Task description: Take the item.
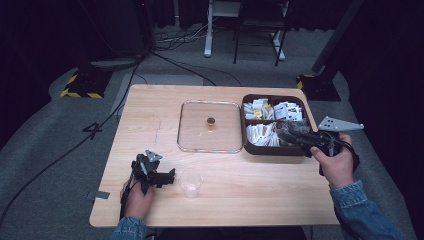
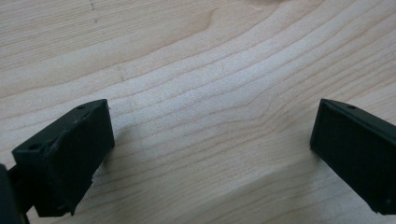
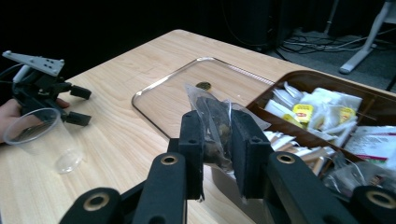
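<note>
My right gripper is shut on a clear sachet with dark contents, held above the near edge of the brown compartment box. From the high view this gripper hovers over the box's front right part, which holds several white packets. A clear plastic cup stands upright near the table's front. My left gripper lies just left of the cup, its jaws open and pointing toward it. In the left gripper view the open gripper has bare wood between its fingers.
A clear flat lid with a small gold knob lies in the middle of the wooden table, touching the box's left side. Cables, stands and a chair sit on the floor beyond the far edge.
</note>
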Tool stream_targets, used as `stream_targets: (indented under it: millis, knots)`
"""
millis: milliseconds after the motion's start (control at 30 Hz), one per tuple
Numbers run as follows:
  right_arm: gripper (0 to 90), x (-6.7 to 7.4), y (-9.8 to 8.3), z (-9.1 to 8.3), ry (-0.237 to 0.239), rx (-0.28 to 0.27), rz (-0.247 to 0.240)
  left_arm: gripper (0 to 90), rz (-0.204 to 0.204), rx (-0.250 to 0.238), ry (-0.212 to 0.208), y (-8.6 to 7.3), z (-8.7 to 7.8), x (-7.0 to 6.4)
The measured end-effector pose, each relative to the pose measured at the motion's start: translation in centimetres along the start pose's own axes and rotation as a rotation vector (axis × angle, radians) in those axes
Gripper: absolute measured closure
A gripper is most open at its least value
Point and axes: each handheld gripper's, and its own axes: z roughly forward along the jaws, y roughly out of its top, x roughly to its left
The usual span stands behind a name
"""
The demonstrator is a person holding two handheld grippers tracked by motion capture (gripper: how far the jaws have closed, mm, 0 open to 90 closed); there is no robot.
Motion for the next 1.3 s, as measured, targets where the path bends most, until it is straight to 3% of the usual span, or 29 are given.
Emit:
stream_targets:
  millis: [500,833,1300]
  knots:
    - [75.7,3.2,1.6,2.2,0.106,0.012,-0.061,0.1,-0.014,-0.004,0.012,-0.2,-0.1,-0.1]
    - [75.6,6.5,3.1,4.8,0.215,0.005,-0.098,0.1,-0.017,-0.004,0.013,-0.3,-0.2,-0.3]
    - [75.6,10.8,3.8,8.5,0.301,0.033,-0.128,0.2,-0.018,-0.005,0.011,-0.3,-0.3,-0.2]
